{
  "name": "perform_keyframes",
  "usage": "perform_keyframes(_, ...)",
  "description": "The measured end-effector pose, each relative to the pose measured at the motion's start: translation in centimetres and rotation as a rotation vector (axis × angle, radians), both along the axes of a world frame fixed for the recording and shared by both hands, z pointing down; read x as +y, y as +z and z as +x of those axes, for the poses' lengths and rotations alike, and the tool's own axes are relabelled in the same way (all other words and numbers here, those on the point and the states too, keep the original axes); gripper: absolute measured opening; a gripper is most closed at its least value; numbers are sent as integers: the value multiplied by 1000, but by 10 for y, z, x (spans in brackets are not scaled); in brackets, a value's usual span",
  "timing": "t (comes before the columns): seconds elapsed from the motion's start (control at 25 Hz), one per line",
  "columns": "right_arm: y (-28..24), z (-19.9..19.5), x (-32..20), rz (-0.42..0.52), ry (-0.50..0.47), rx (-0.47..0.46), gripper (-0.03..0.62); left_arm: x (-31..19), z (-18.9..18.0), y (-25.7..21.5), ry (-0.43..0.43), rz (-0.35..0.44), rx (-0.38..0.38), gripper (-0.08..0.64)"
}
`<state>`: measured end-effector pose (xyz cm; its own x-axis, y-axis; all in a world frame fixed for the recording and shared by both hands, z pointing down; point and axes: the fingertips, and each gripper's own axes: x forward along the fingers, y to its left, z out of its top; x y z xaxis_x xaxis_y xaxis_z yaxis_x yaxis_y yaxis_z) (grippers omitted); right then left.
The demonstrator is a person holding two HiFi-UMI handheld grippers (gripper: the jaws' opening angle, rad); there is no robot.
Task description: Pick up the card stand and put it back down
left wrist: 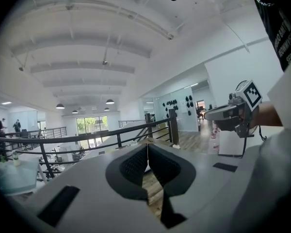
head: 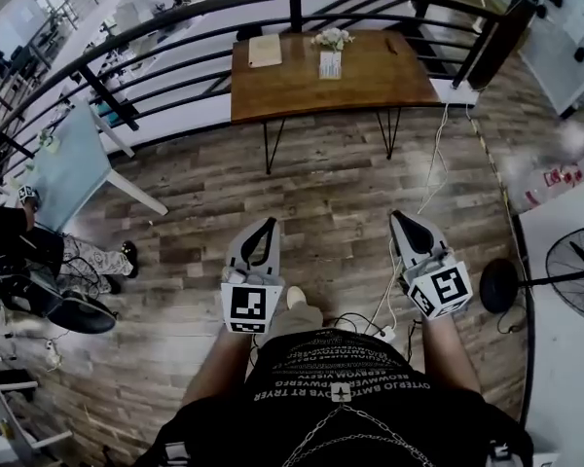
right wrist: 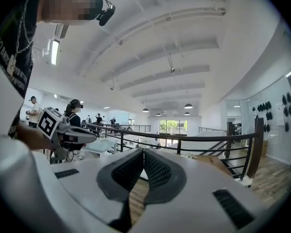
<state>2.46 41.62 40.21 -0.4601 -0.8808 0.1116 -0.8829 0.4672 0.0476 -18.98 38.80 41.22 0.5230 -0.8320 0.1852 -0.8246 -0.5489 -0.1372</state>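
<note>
The card stand (head: 330,64), a small upright white card holder, stands on the wooden table (head: 370,76) far ahead of me, just in front of a small bunch of pale flowers (head: 332,38). My left gripper (head: 269,225) and right gripper (head: 399,218) hover close to my body above the wooden floor, well short of the table. Both point forward with their jaws pressed together and nothing between them. In the left gripper view the dark pads (left wrist: 136,166) meet at the tips. The right gripper view shows its ribbed pads (right wrist: 156,169) closed the same way.
A tan sheet (head: 265,50) lies on the table's left part. A black curved railing (head: 156,27) runs behind the table. A standing fan (head: 576,272) and a white surface (head: 565,358) are at my right, cables (head: 438,173) trail over the floor, and a light blue table (head: 68,168) stands at left.
</note>
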Motion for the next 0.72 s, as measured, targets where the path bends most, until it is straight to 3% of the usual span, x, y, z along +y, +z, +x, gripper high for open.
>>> perform_keyframes(0.28, 1, -14, -54, -35, 20, -6, 14, -57, -3, 4, 63, 14, -71, 29)
perform_keyframes(0.72, 10, -45, -115, -82, 43, 27, 14, -138, -43, 19, 83, -15, -53, 29)
